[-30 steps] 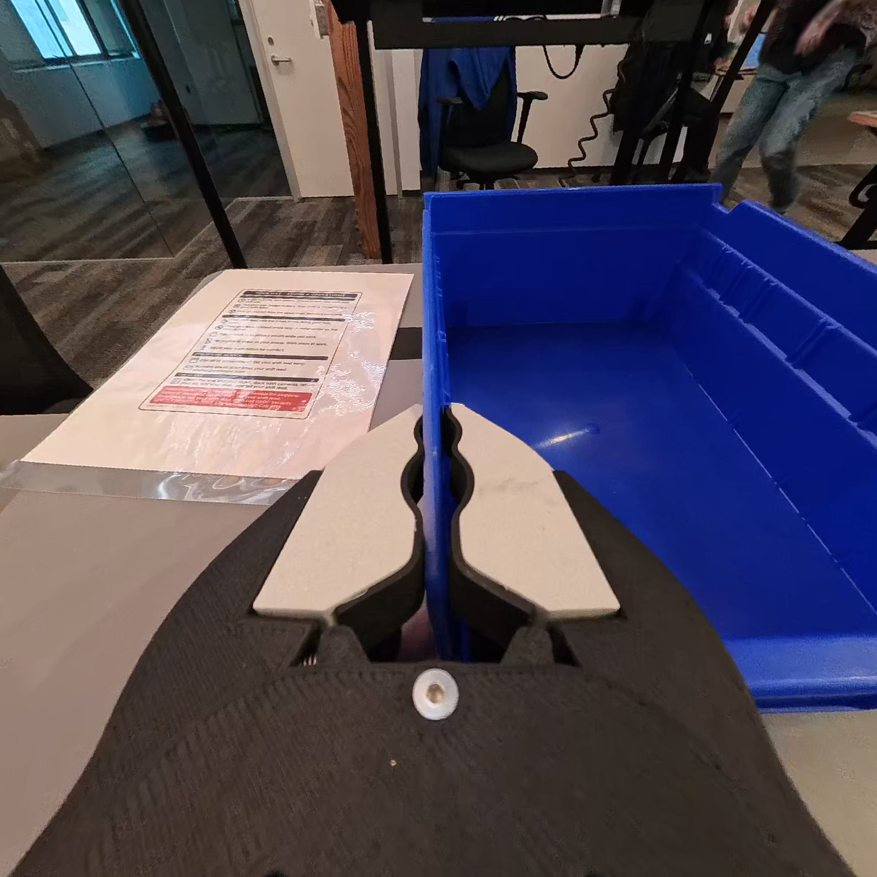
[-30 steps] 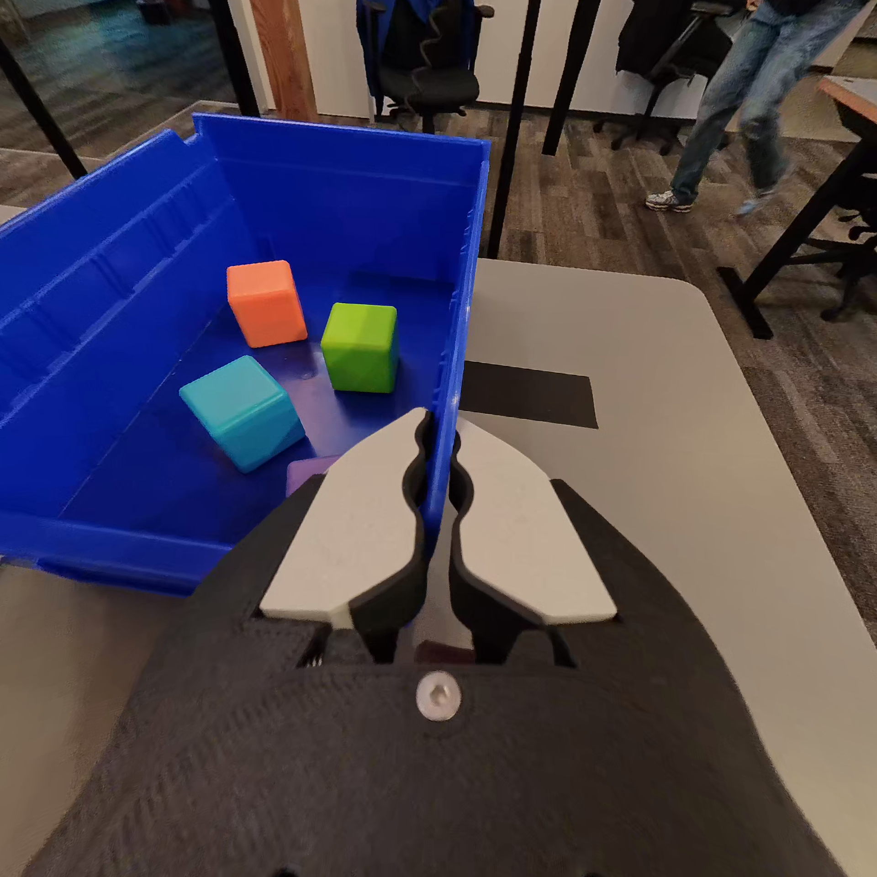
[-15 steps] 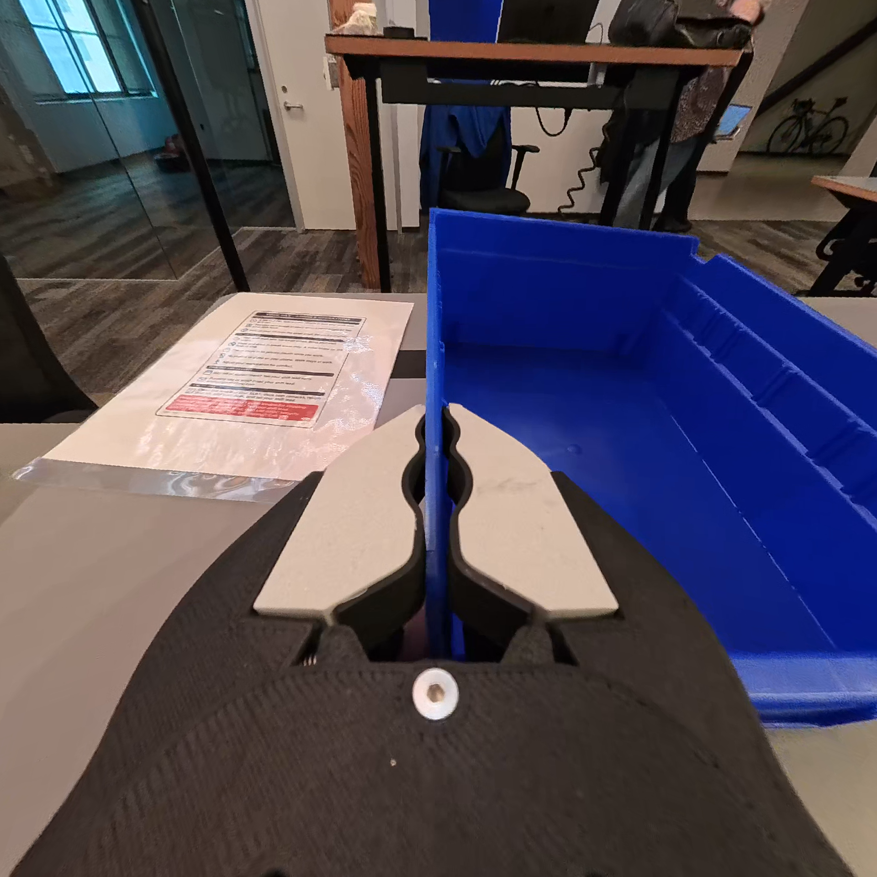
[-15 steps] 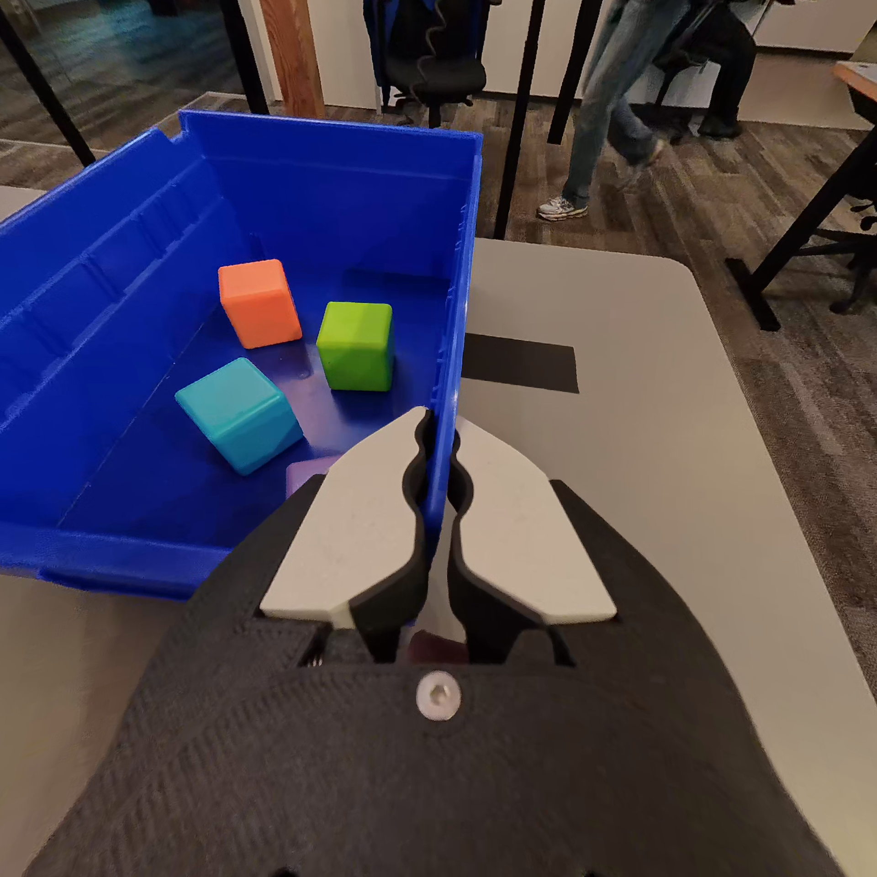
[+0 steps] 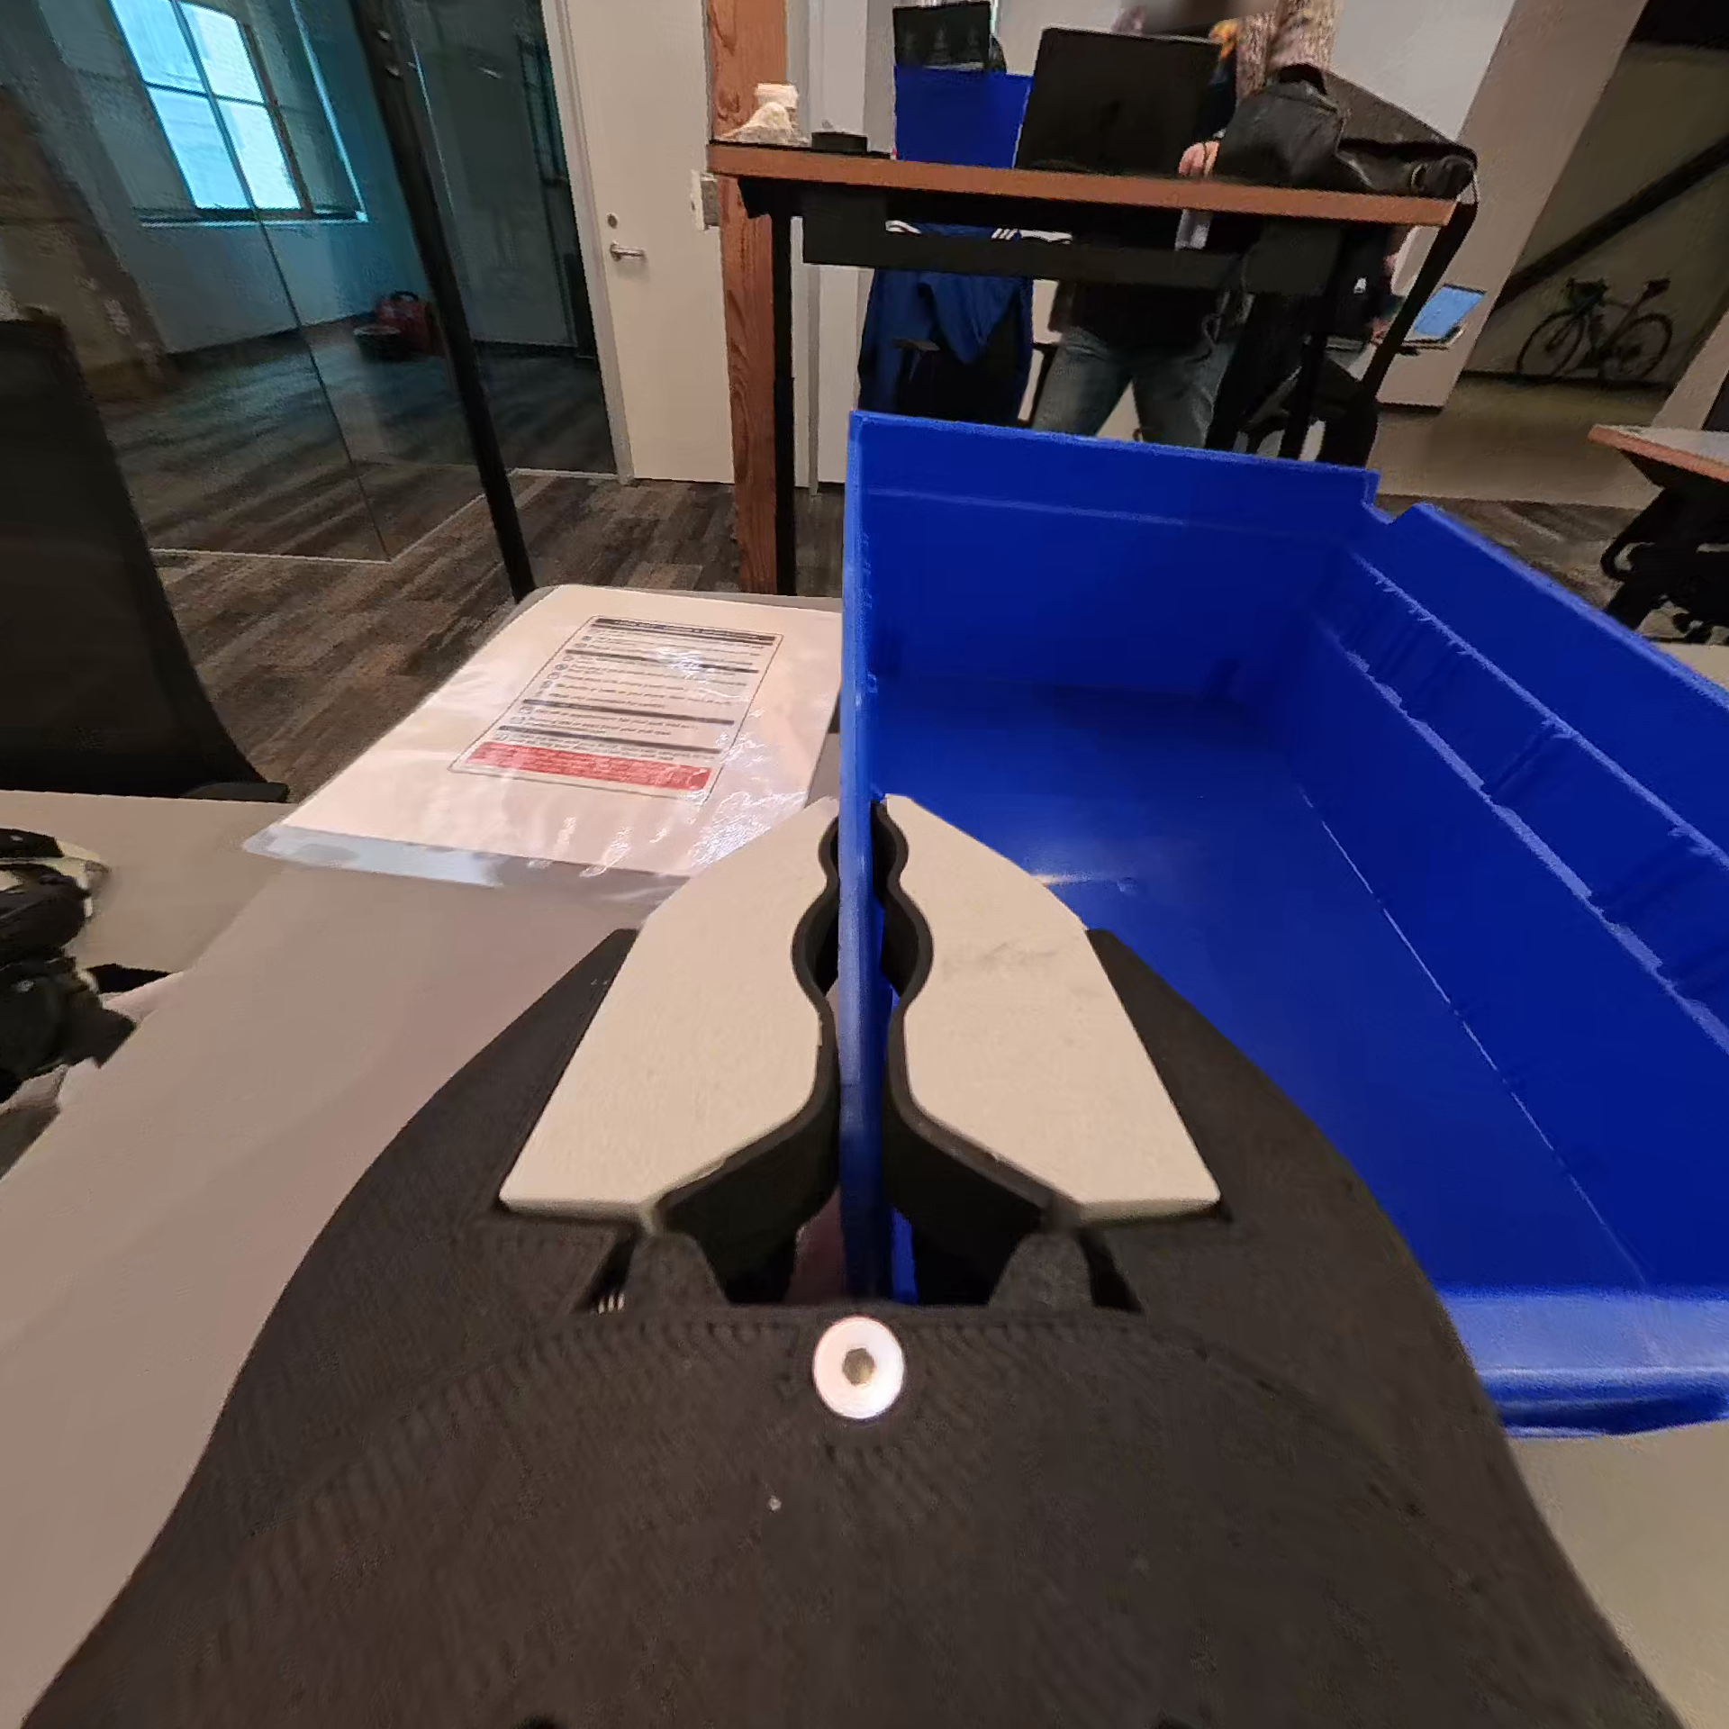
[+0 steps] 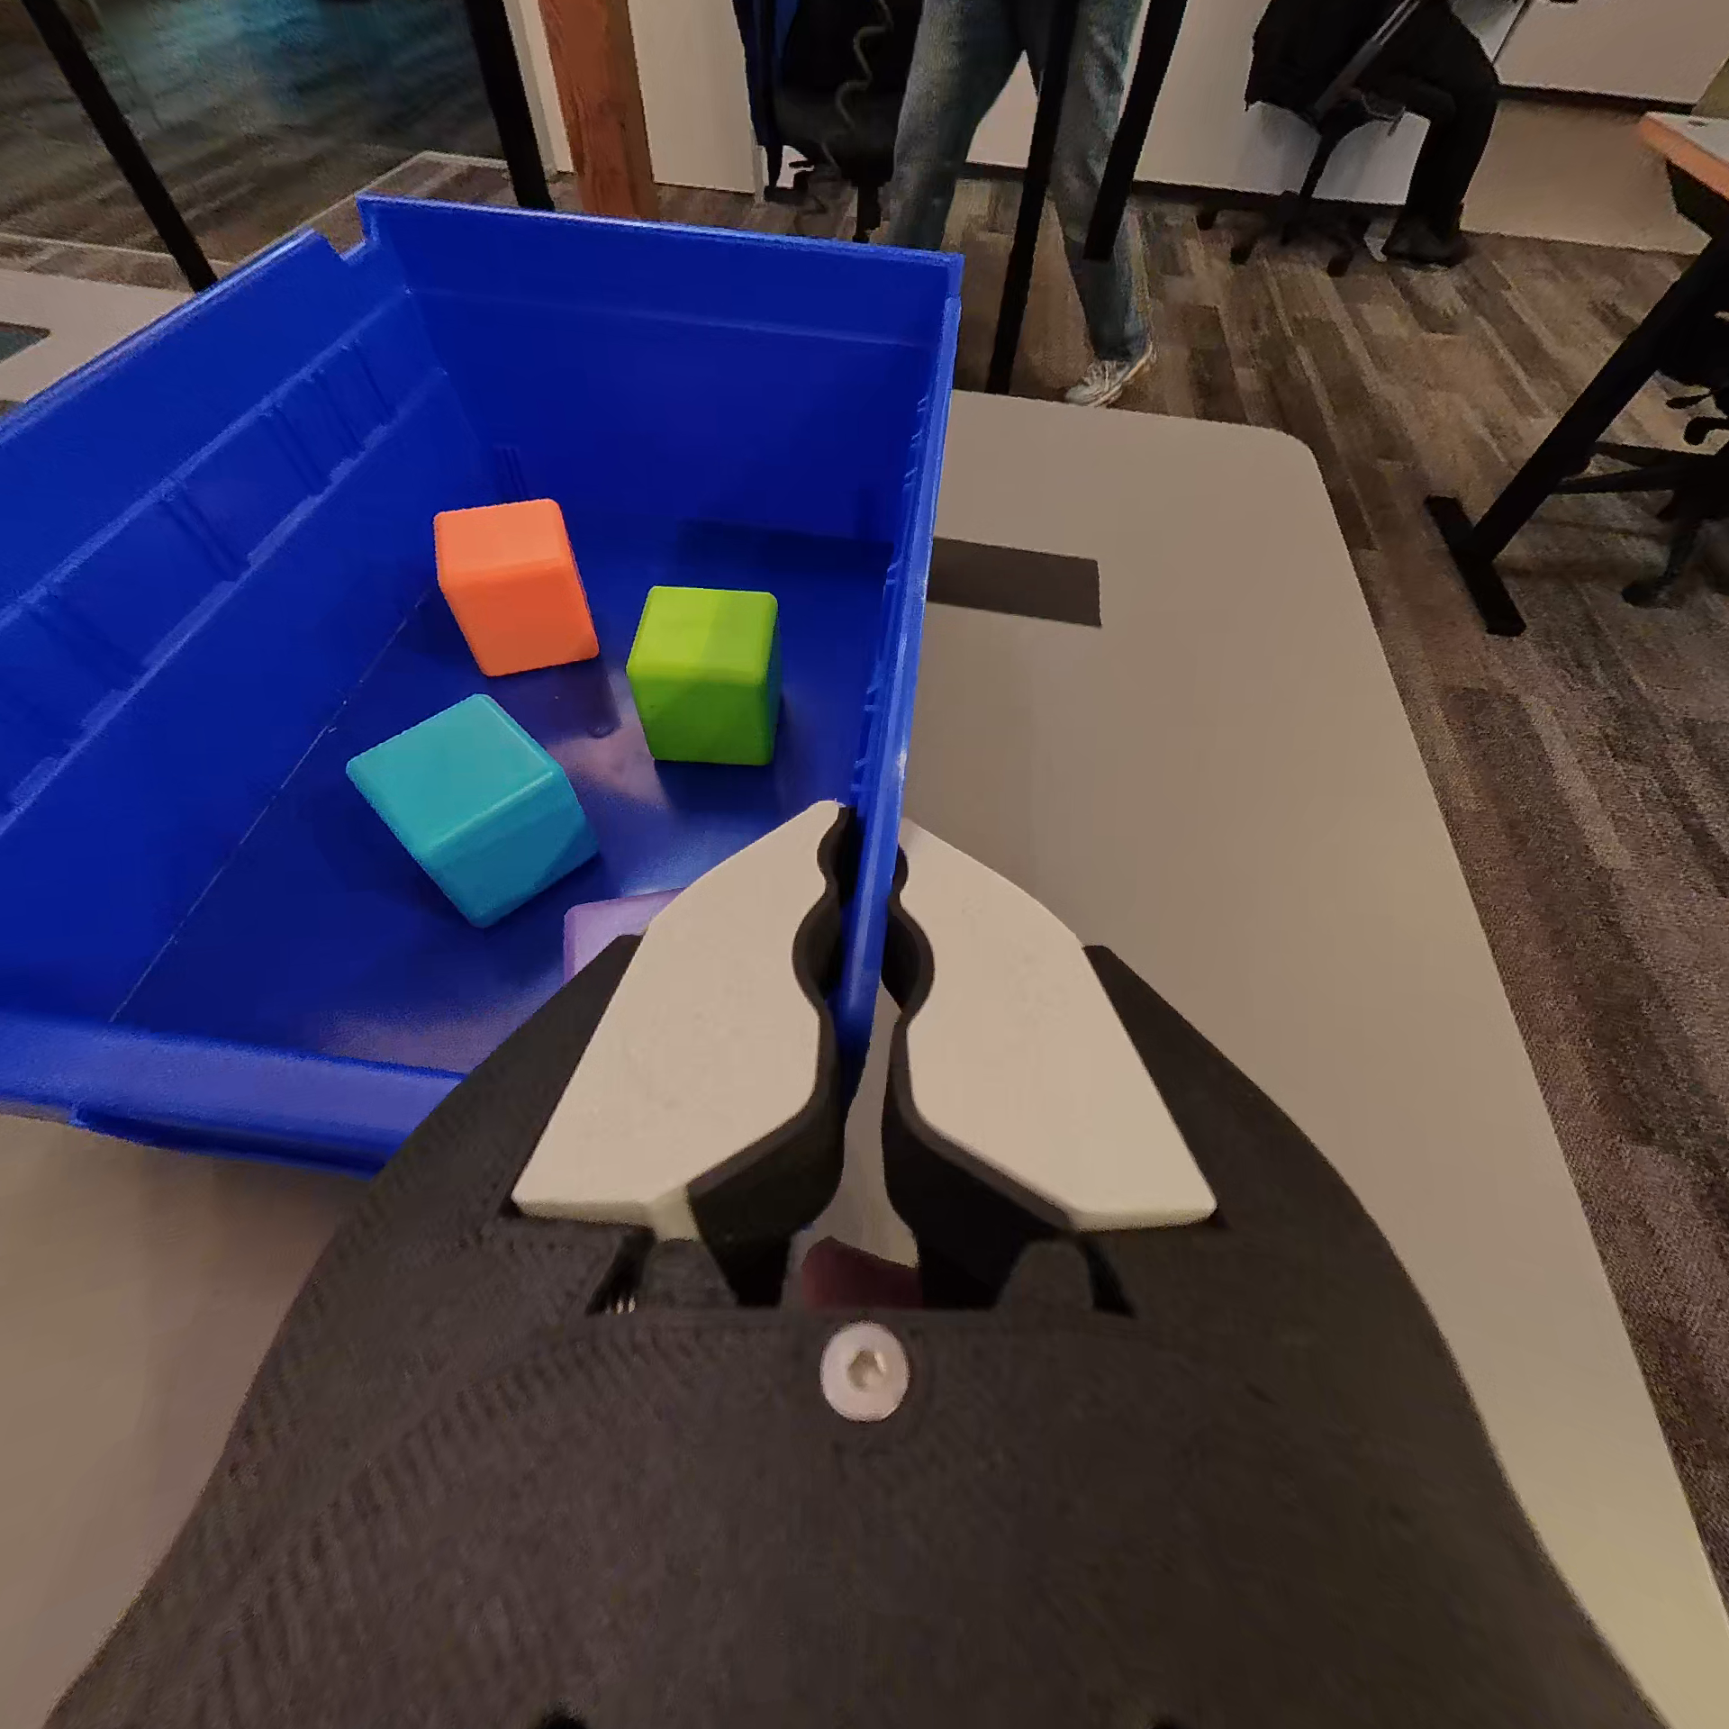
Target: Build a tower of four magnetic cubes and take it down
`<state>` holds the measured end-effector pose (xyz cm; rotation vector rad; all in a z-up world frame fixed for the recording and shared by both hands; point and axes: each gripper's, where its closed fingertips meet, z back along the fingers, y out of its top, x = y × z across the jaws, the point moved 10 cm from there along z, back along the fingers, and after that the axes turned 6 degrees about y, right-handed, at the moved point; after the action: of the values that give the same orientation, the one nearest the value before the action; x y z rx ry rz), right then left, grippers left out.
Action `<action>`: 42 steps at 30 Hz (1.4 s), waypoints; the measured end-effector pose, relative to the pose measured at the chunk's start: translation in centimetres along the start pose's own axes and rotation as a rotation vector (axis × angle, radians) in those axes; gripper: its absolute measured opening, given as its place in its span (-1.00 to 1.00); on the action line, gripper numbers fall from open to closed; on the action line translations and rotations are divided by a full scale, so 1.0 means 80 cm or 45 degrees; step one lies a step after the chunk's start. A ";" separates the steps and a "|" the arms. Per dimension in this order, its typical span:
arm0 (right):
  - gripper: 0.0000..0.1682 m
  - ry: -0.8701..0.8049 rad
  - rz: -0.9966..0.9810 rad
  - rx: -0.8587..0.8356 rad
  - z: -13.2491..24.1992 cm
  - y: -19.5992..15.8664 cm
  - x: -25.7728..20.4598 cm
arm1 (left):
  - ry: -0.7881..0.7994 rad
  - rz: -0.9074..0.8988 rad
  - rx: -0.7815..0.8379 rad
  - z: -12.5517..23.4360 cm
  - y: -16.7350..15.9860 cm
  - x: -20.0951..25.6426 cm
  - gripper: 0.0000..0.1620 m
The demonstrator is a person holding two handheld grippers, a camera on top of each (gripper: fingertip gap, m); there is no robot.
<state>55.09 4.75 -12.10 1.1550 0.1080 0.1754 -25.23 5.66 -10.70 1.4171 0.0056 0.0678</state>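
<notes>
While the left gripper point(image 5: 857, 814) clamps the left side wall of the blue bin point(image 5: 1169, 561), the right gripper point(image 6: 865, 823) is closed on the opposite side wall, one finger inside and one outside in each case. Inside, toward the right wall: orange cube point(image 6: 513, 585) farthest back, green cube point(image 6: 706, 674) beside it near the wall, teal cube point(image 6: 472, 806) nearer and apart, purple cube point(image 6: 608, 926) mostly hidden behind the right gripper's inner finger. Bin sits on a grey table point(image 6: 1169, 748); a laminated sheet point(image 5: 599, 730) lies left of it.

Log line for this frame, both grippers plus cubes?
left gripper: shut on blue bin wall | right gripper: shut on opposite wall | cubes in bin, unstacked
</notes>
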 end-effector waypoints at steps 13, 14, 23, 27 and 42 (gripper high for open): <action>-0.97 0.120 0.008 -0.014 0.159 -0.067 -0.019 | 0.000 -0.006 0.037 0.113 0.010 -0.006 -0.97; -0.97 0.129 0.016 -0.014 0.170 -0.071 -0.021 | -0.002 -0.008 0.044 0.121 0.009 -0.006 -0.97; -0.97 0.305 0.044 0.007 0.218 -0.095 -0.058 | 0.047 0.023 0.099 0.192 -0.003 -0.017 -0.97; -0.97 0.379 0.068 0.018 0.218 -0.096 -0.089 | 0.099 0.048 0.108 0.221 -0.008 -0.034 -0.97; -0.97 0.648 0.121 0.047 0.148 -0.069 -0.251 | 0.245 0.100 0.137 0.279 -0.032 -0.081 -0.97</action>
<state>37.90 -11.95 -12.55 1.1316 0.5077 0.5523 -30.59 -17.10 -10.06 1.5138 0.1141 0.2720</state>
